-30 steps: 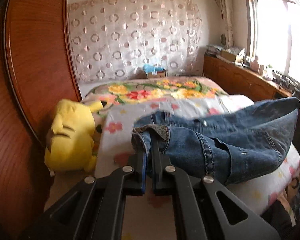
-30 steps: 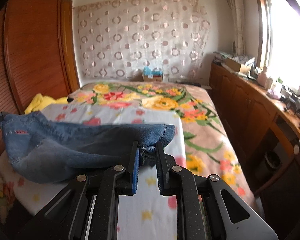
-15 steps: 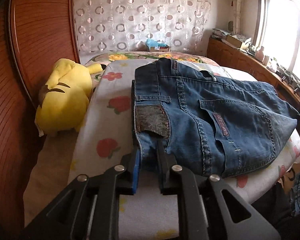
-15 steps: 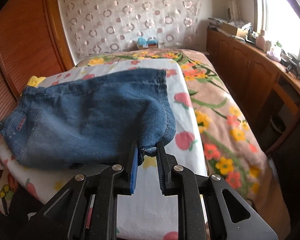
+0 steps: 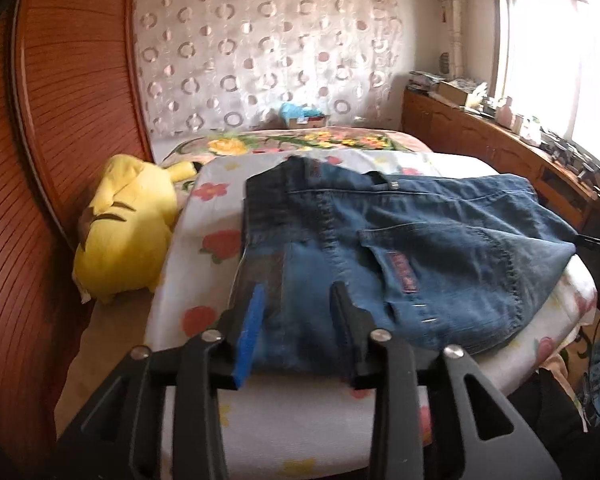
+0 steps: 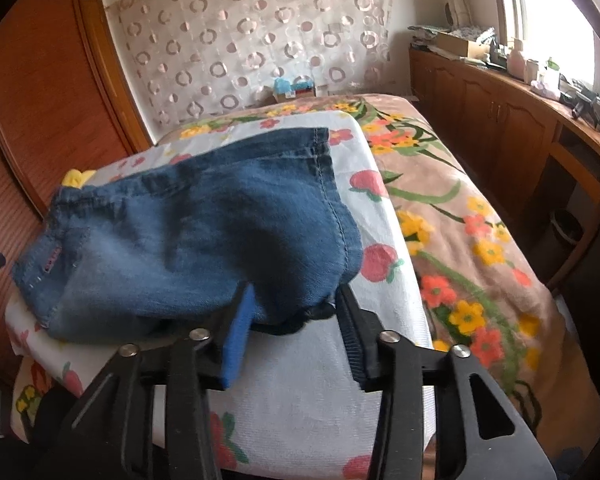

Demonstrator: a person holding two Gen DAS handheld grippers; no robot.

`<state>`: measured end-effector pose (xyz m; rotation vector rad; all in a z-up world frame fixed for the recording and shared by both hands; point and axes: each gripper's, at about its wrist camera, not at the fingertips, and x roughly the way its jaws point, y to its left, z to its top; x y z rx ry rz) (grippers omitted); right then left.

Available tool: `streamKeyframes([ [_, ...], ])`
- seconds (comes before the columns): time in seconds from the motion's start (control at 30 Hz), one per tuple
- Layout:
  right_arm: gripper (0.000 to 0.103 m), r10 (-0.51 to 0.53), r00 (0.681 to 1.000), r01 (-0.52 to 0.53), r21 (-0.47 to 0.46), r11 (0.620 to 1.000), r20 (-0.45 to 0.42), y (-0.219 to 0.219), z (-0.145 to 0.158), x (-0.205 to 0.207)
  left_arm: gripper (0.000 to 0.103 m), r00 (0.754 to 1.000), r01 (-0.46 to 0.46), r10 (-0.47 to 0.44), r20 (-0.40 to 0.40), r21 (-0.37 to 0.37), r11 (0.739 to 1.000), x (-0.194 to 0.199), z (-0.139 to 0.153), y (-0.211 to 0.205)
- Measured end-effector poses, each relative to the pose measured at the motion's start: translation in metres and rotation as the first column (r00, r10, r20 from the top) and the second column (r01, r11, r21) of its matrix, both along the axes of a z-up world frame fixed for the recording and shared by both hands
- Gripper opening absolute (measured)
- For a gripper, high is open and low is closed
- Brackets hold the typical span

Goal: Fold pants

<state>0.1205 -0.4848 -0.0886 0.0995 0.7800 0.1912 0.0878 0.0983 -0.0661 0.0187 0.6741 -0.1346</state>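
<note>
The blue denim pants lie folded on a white flowered towel on the bed, back pocket facing up. My left gripper is open, its jaws spread over the near left corner of the pants. In the right wrist view the pants lie as a folded bundle on the towel. My right gripper is open, its jaws either side of the near right corner of the pants, which rests between them.
A yellow plush toy lies left of the towel against the wooden headboard. A flowered bedspread covers the bed on the right. A wooden cabinet with clutter runs under the window.
Both grippers have opened and let go of the pants, which now lie flat on the towel. A second ago the pants were held lifted above the bed.
</note>
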Motion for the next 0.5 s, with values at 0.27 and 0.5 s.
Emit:
streamKeyframes([
  [0.27,0.046,0.004,1.000,-0.004,-0.016,1.000,0.009,0.005,0.004,-0.001,0.044,0.995,0.102,-0.102,-0.001,-0.035,0.994,0.010,0.000,-0.047],
  [0.5,0.046,-0.002,1.000,0.002,-0.018,1.000,0.008,0.004,0.004,0.000,0.044,0.984,0.174,-0.176,-0.038,-0.059,0.983,0.024,-0.011,-0.095],
])
